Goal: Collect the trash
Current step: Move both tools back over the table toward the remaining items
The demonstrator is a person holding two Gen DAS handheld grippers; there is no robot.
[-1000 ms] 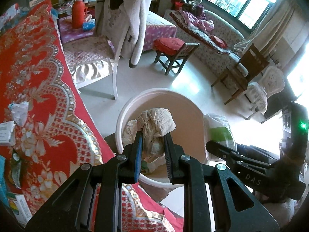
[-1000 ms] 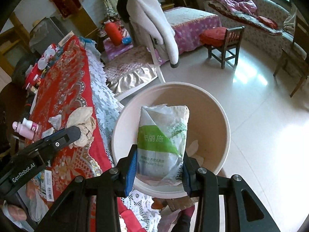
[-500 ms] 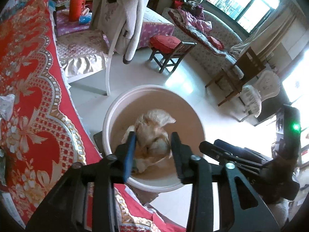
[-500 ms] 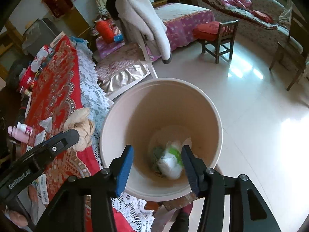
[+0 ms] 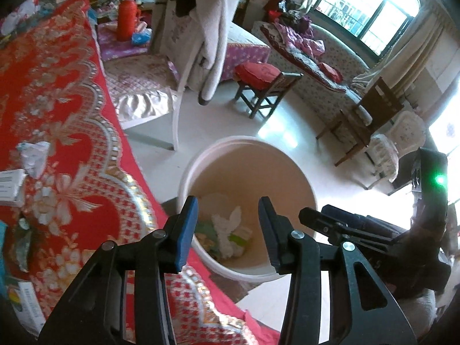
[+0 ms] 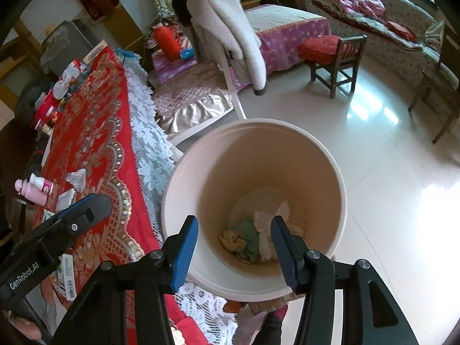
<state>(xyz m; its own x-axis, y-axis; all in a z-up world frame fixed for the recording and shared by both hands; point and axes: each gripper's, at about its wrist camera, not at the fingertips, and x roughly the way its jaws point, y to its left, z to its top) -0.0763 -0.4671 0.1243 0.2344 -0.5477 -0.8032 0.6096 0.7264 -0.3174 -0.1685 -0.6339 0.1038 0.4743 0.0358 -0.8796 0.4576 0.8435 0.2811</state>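
A cream waste bin (image 5: 247, 141) (image 6: 258, 122) stands on the floor against the table's edge. At its bottom lies the trash: a crumpled brown paper (image 6: 231, 238), a green and white bag (image 6: 247, 231) and white tissue (image 5: 227, 230) (image 6: 266, 241). My left gripper (image 5: 227, 204) hangs over the bin, its jaws opening with nothing between them. My right gripper (image 6: 234, 221) is above the bin too, open and empty. Each gripper shows at the edge of the other's view. A crumpled white paper (image 5: 34, 155) (image 6: 77, 178) lies on the red tablecloth (image 5: 57, 115) (image 6: 95, 115).
The table also holds a white box (image 5: 10, 184), a pink bottle (image 6: 34, 189) and small packets. A chair draped with a white coat (image 5: 207, 28) (image 6: 224, 28) stands behind the bin, a red-cushioned stool (image 5: 264, 86) (image 6: 333, 54) further off. Shiny tiled floor lies to the right.
The left gripper let go of the brown paper and the right gripper let go of the green and white bag. Both pieces fell to the bottom of the bin, and both grippers opened.
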